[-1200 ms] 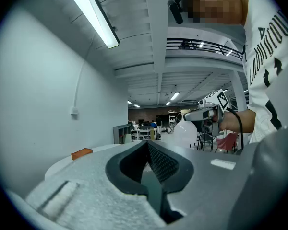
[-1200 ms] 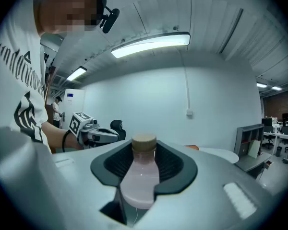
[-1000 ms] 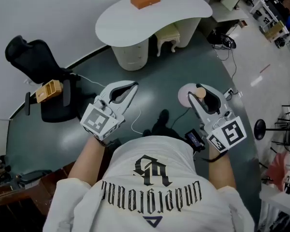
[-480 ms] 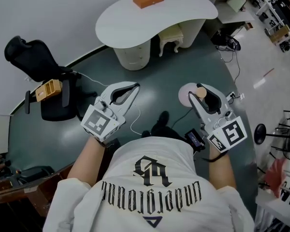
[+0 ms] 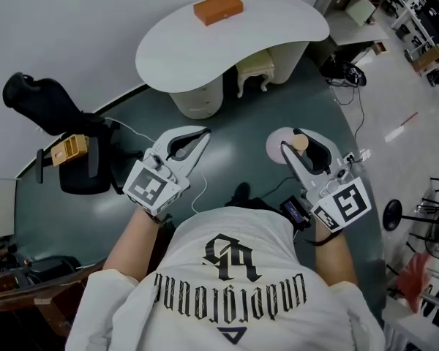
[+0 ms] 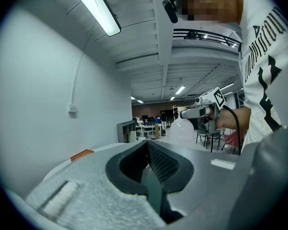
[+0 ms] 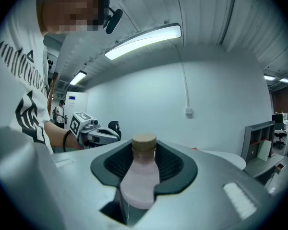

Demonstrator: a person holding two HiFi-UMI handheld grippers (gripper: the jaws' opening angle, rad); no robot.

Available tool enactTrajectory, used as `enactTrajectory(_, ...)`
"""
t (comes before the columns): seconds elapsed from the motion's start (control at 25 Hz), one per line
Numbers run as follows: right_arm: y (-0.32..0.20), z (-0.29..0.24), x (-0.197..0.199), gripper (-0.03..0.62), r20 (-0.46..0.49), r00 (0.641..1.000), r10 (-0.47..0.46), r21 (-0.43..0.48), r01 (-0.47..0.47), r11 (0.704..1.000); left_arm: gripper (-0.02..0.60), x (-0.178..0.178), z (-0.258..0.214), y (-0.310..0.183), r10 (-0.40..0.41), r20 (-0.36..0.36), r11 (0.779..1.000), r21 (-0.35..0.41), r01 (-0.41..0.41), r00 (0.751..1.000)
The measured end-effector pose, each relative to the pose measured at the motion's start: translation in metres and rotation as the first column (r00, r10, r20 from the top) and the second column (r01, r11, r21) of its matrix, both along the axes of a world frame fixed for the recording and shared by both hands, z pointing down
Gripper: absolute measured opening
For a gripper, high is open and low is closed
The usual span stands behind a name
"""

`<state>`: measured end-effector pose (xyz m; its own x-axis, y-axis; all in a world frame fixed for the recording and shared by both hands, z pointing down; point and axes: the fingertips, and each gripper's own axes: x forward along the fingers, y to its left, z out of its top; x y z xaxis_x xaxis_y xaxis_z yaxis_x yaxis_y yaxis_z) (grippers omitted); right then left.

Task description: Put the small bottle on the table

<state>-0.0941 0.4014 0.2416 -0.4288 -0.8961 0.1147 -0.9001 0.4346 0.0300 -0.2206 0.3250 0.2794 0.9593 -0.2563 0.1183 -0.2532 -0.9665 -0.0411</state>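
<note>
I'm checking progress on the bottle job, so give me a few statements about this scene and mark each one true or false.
1. The right gripper has its jaws closed on the small bottle. True.
2. The small bottle stands on the white table. False: it is held above the floor, away from the table.
3. An orange block lies on the white table. True.
4. The left gripper holds the orange block. False: its jaws are together with nothing between them.
</note>
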Motion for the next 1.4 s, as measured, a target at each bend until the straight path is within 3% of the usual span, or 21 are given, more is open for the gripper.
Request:
enactTrajectory(0.4, -0.039, -0.005, 0.067, 0.138, 0.001, 1.0, -0.026, -0.007, 0.026, 1.0, 0.008, 0.059, -0.005, -0.034, -0.036, -0.003, 0.999, 0.002, 0.036, 0.999)
enactTrajectory(1.04, -0.092, 0.011, 0.11, 0.138, 0.012, 1.0, 0.015, -0.035, -0.015, 0.999, 0.008, 0.104, 0.007, -0.096, -0.014, -0.003, 1.0, -0.025, 0.014, 1.0)
enactTrajectory(1.4, -0.152, 0.018, 0.133, 0.138, 0.007, 0.999, 0.044, -0.041, -0.044, 0.998, 0.008, 0.133, 0.019, -0.157, 0.018, -0.01, 0.999, -0.036, -0.018, 1.0)
